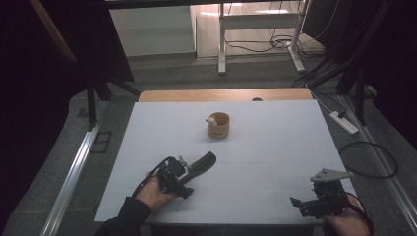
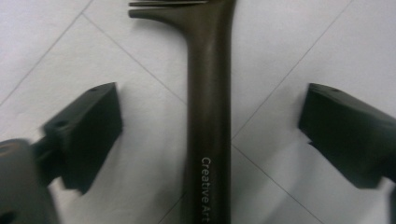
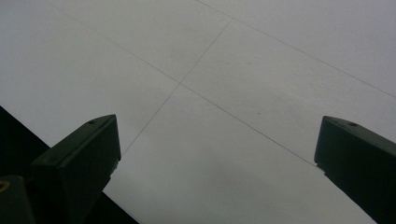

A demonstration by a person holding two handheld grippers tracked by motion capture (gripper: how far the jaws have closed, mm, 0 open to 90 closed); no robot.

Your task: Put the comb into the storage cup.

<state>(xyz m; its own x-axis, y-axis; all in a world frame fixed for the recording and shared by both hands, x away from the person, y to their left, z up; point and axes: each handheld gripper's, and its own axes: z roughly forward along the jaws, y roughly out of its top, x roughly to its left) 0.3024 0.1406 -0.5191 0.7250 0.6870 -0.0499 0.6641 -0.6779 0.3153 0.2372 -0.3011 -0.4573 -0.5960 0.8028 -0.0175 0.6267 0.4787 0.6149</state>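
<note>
Dark brown plastic comb (image 2: 208,107) with a long flat handle, lying flat on the white table surface (image 1: 275,147), near the front left, well short of the small round wooden cup (image 1: 219,125) standing mid-table. Left gripper (image 2: 210,126) straddling the handle from above, jaws wide apart, a clear gap of table on each side of the handle, pads touching nothing. Right gripper (image 3: 217,154) parked near the front right edge, jaws spread wide over bare table, holding nothing.

Likely trouble from here:

- Handle thin and lying flush on the table, so little height for the pads to bite; closing too high risks sliding over the top and skating the comb sideways.
- Closing too low risks jamming the tips into the table and stalling the squeeze.
- Handle sitting slightly nearer the left-hand jaw in the left gripper view; that pad probably arrives first and swivels the comb before the other lands.
- Grip far down the handle, away from the toothed end (image 2: 168,4), leaves the long end sagging or twisting on lifting.
- Smooth plastic prone to slipping under light pressure.
</note>
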